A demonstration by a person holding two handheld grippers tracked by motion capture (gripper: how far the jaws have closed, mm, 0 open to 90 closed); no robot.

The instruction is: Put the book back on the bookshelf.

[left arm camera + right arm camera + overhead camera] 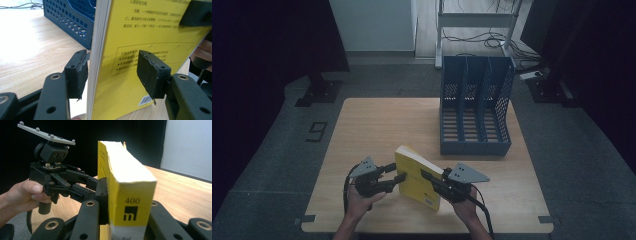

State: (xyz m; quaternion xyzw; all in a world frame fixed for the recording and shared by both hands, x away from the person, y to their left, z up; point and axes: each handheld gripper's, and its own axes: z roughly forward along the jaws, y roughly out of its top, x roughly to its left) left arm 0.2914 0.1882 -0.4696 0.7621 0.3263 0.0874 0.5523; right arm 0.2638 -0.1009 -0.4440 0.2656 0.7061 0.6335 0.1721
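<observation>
A thick yellow paperback point(417, 177) stands upright on edge near the table's front. My right gripper point(428, 176) is shut on its spine end; the right gripper view has both jaws pressed on the covers of the book point(130, 185), with the gripper point(127, 203) around the spine. My left gripper point(396, 175) stands open at the book's other end. In the left gripper view its pads point(150, 72) straddle the book point(140, 37) with a gap on the cover side, gripper point(113, 72). The left gripper point(96, 185) is also seen past the book.
A blue three-slot file rack point(475, 107) stands at the table's back right, its open front facing me, also seen as the rack point(72, 17). The wooden table point(377, 125) is bare to the left and behind the book. Dark floor surrounds it.
</observation>
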